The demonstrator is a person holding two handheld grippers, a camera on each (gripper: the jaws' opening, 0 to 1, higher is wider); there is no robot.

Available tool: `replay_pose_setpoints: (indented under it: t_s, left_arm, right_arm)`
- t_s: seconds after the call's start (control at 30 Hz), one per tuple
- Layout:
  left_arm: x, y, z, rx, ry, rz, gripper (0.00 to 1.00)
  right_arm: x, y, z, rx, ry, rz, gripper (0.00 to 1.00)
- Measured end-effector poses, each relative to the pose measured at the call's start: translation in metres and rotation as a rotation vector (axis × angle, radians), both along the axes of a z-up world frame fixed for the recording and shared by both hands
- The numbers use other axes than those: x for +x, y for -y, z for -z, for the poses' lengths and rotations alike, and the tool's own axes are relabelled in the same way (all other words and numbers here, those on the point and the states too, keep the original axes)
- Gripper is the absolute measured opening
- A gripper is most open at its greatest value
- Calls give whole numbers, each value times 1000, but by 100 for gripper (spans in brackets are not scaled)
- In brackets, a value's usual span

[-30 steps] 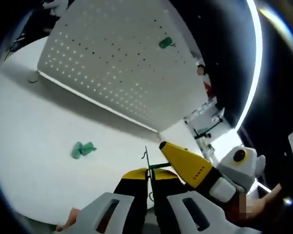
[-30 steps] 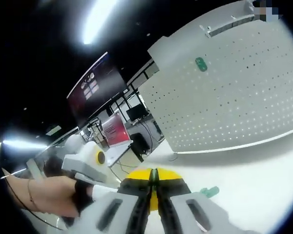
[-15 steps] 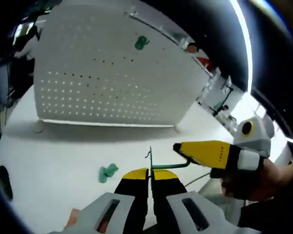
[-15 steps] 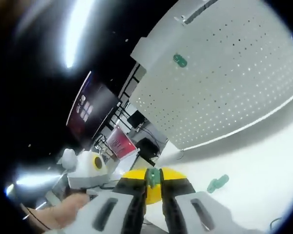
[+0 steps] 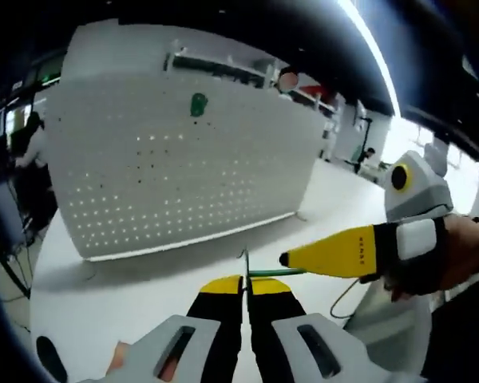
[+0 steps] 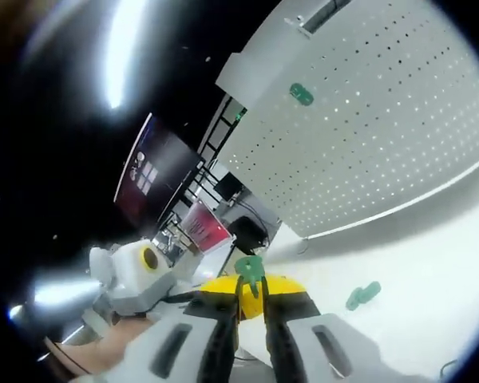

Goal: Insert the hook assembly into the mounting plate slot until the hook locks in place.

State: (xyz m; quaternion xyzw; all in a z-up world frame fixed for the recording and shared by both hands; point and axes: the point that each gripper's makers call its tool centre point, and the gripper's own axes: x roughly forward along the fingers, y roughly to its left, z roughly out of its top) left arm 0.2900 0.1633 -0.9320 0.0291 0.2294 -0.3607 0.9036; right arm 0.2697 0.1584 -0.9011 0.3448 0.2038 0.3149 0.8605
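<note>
Left gripper (image 5: 244, 286) jaws pinched on thin green hook wire (image 5: 273, 273), right gripper (image 6: 251, 287) clamped on green hook piece (image 6: 251, 268), white pegboard (image 5: 176, 171) upright on table (image 5: 120, 299), loose green part (image 6: 362, 295) on the tabletop.

The left gripper view looks from low over the white table (image 5: 104, 307) toward the upright pegboard (image 5: 184, 175). The right gripper view faces it obliquely, rolled. Both share the pegboard's green hook (image 6: 301, 94).
</note>
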Motion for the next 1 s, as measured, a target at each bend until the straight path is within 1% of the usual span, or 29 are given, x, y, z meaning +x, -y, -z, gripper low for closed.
replay_pose_setpoints:
  t_s: [0.07, 0.13, 0.27, 0.37, 0.4, 0.43, 0.53, 0.57, 0.63, 0.67, 0.73, 0.83, 0.9, 0.93, 0.97, 1.0]
  left_arm:
    - [1, 0, -2, -12, 10, -1, 1]
    - [2, 1, -5, -43, 22, 2, 1]
    - [4, 1, -7, -39, 40, 0, 1]
    - [5, 1, -15, -45, 59, 5, 1]
    - [6, 2, -16, -41, 64, 6, 1]
    - [6, 2, -18, -28, 77, 9, 1]
    - [8, 0, -18, 52, 129, 22, 1]
    - [9, 0, -18, 62, 139, 18, 1]
    - [8, -2, -19, 49, 143, 9, 1]
    - [8, -4, -20, 28, 137, 0, 1]
    - [9, -8, -21, 6, 131, -12, 1]
    - [9, -11, -19, -20, 99, -31, 1]
    - [9, -12, -16, -34, 86, -42, 2]
    - [8, -12, -17, -42, 92, -47, 3]
    - [9, -13, -19, -47, 111, -56, 3]
    - [9, -14, -19, -47, 114, -58, 3]
  right_arm:
    - [-1, -2, -1, -12, 8, -7, 7]
    - [-1, -3, 0, -12, 8, -10, 7]
    - [0, -4, -1, -12, 12, -6, 7]
    - [2, -2, -6, 4, 23, 11, 7]
    - [3, -2, -7, 5, 26, 12, 6]
    - [3, -2, -8, -15, 43, 15, 5]
    - [4, -4, -9, -58, 69, 4, 5]
    - [4, -5, -9, -59, 70, 3, 5]
    - [6, -5, -9, -39, 56, 6, 4]
    - [6, -5, -9, -33, 52, 5, 3]
    - [5, -8, -11, -32, 53, -1, 2]
    - [4, -14, -12, -103, 104, -20, 1]
    - [4, -17, -12, -125, 107, -24, 0]
    - [5, -19, -13, -113, 105, -22, 0]
    - [5, -18, -13, -67, 79, -9, 0]
    - [5, -19, -13, -36, 58, -7, 0]
